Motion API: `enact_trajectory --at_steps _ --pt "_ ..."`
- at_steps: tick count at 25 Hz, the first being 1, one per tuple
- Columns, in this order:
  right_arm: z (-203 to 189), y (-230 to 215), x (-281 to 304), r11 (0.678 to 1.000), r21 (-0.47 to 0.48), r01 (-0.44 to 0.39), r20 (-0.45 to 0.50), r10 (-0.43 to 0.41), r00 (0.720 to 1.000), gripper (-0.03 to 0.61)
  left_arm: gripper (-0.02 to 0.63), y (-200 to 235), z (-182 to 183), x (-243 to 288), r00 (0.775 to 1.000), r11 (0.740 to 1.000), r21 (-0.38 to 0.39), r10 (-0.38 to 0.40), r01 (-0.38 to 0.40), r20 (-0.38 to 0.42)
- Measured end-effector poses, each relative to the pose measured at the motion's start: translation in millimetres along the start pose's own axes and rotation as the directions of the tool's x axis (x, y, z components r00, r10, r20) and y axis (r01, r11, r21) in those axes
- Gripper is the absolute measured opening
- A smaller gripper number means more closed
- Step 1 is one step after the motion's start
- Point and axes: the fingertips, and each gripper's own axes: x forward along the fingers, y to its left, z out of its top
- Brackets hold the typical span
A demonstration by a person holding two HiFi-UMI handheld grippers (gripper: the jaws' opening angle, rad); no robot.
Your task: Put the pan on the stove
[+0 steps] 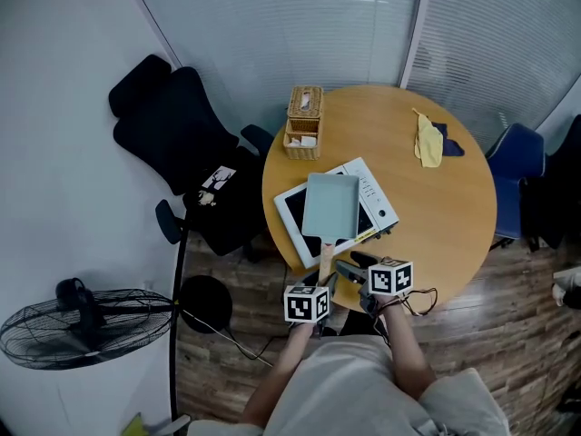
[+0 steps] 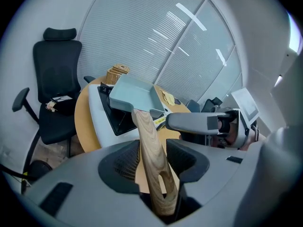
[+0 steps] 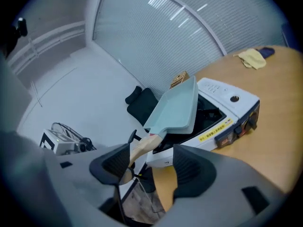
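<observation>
Nearest the person, the left gripper (image 2: 154,149) has its fingers (image 2: 118,167) spread wide. The pan's wooden handle (image 2: 146,126) runs between them and, as far as I can judge, neither pad presses on it. Just to its right, the right gripper (image 3: 150,163) also has its fingers (image 3: 194,169) spread and holds nothing; the handle's end lies by its left finger, not between the two. Beyond both, the pan (image 1: 331,204) sits on the stove (image 1: 374,196), its body over the dark glass and its handle jutting past the stove's near edge toward the rim of the counter (image 1: 436,216). The placing therefore looks done, with the pan resting there and nothing gripping it. What seems left is only to draw the left gripper back off the handle without nudging the pan. Farther off, a basket (image 1: 304,121) and a yellow cloth (image 1: 428,142) lie on the counter, well apart from the stove.
</observation>
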Motion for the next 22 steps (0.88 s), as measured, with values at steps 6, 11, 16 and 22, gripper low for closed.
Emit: enact_trajectory --at_steps 6,11,16,22 --pt "10.1 2.9 -3.9 0.969 -0.21 0.127 0.015 -0.126 0.992 0.284 0.193 1.5 11.5 -8.0 0.999 1.0 0.012 0.009 -0.009 0.037" --pt "15.8 5.7 -10.3 0.906 -0.35 0.239 0.054 -0.235 0.97 0.284 0.193 3.1 22.5 -17.7 0.997 1.0 0.017 0.011 -0.012 0.077" --pt "22.7 14.7 -11.2 0.891 -0.364 0.271 0.097 -0.253 0.963 0.284 0.193 6.1 43.4 -35.3 0.987 0.999 0.029 0.018 -0.023 0.161" --pt "26.5 16.6 -14.5 0.853 -0.392 0.344 0.164 -0.303 0.939 0.282 0.193 14.3 56.8 -48.5 0.972 0.982 0.147 0.081 -0.115 0.22"
